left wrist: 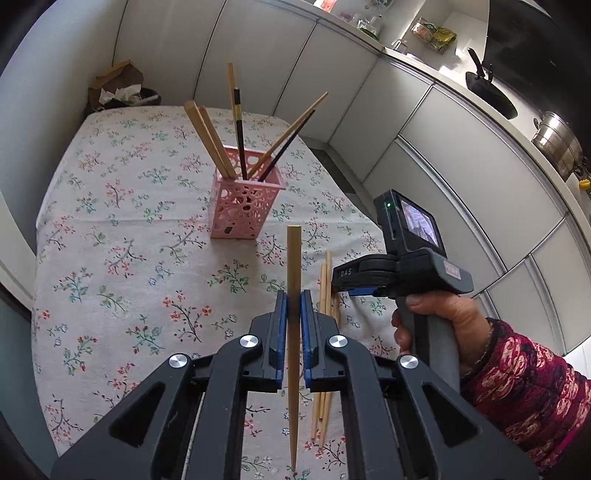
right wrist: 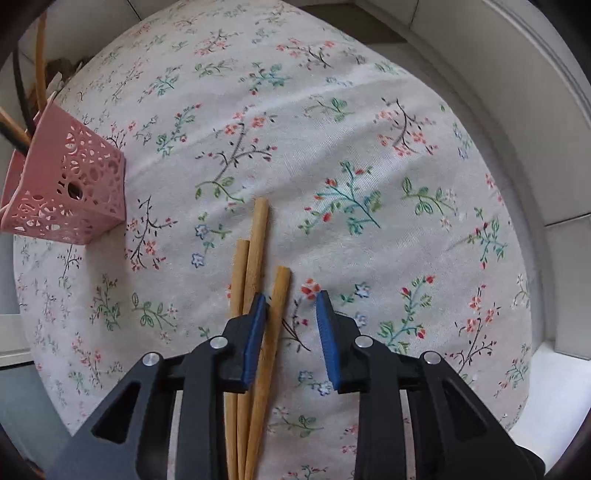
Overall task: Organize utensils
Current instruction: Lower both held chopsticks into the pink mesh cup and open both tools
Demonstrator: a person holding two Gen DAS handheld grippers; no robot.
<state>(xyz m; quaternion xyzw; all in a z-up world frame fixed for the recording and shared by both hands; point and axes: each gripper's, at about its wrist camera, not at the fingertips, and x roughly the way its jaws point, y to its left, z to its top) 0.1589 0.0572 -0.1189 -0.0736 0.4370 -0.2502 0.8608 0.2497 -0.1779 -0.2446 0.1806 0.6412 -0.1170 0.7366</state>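
Left gripper (left wrist: 293,301) pinches one tapered wooden chopstick (left wrist: 293,266) above the floral tablecloth (right wrist: 332,147). Right gripper (right wrist: 291,299) hangs wide over three round wooden chopsticks (right wrist: 255,254); perforated pink basket (left wrist: 243,195) stands near, bristling with sticks.

- I'm working in a home kitchen.
- A long counter (left wrist: 439,70) carries a steel pot (left wrist: 559,142), a black wok (left wrist: 489,94) and food packets (left wrist: 434,33).
- Pale cabinet doors (left wrist: 461,155) run below it.
- A floral tablecloth (left wrist: 122,229) covers my worktop.
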